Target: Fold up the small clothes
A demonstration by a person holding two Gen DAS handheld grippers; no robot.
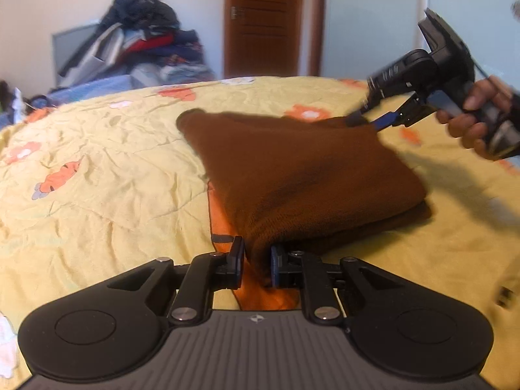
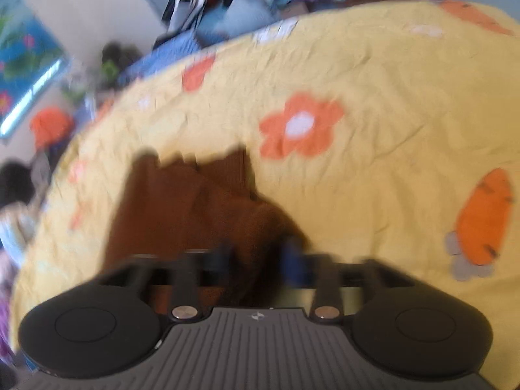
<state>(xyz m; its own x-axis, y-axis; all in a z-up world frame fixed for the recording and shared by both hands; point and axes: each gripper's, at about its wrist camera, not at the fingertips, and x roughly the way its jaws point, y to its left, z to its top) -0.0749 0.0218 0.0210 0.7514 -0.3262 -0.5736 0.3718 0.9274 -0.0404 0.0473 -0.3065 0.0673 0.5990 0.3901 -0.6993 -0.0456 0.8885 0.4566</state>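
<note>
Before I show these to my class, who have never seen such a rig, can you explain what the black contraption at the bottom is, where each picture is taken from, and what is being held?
No robot here: a person holds a tool with two fingers in each hand, and a camera on each looks forward along its fingers. One picture is from the left hand-held gripper, the other, blurred, from the right hand-held gripper. The left view also shows the right tool in the person's hand, at the garment's far corner. On a yellow bedspread with orange flowers lies a folded brown garment. The left fingers stand narrowly on its near corner. The right ones are apart with cloth between them, seemingly not gripping. Piled clothes sit behind.
</note>
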